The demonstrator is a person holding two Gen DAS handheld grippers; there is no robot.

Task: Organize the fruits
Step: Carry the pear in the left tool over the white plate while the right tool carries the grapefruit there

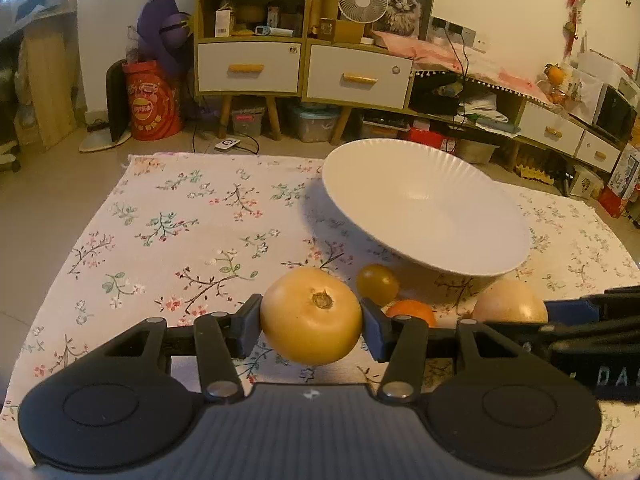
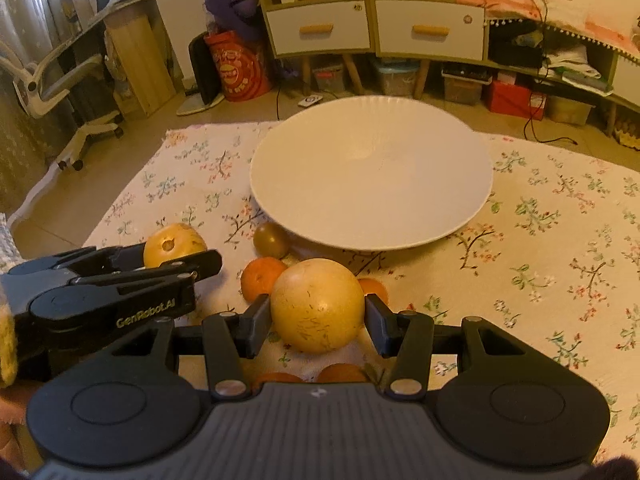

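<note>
In the left wrist view my left gripper (image 1: 311,326) is shut on a yellow round fruit (image 1: 311,312), stem end up, held just above the floral cloth (image 1: 180,220). The right wrist view shows my right gripper (image 2: 318,322) shut on a larger yellow fruit (image 2: 318,304), pads on both sides. A wide white bowl (image 1: 424,208) (image 2: 372,172) stands empty just behind both. Loose between the grippers and the bowl lie a small olive-yellow fruit (image 1: 377,284) (image 2: 272,240) and several oranges (image 2: 262,278). The left gripper's fingers (image 2: 188,266) with their fruit (image 2: 174,244) show at the left.
The cloth lies on a tiled floor (image 1: 60,184). Behind it stand drawer cabinets (image 1: 304,68), storage boxes, a red drum (image 1: 154,100) and cables. An office chair (image 2: 60,80) is at the far left. Bare cloth stretches left of the bowl in the left wrist view.
</note>
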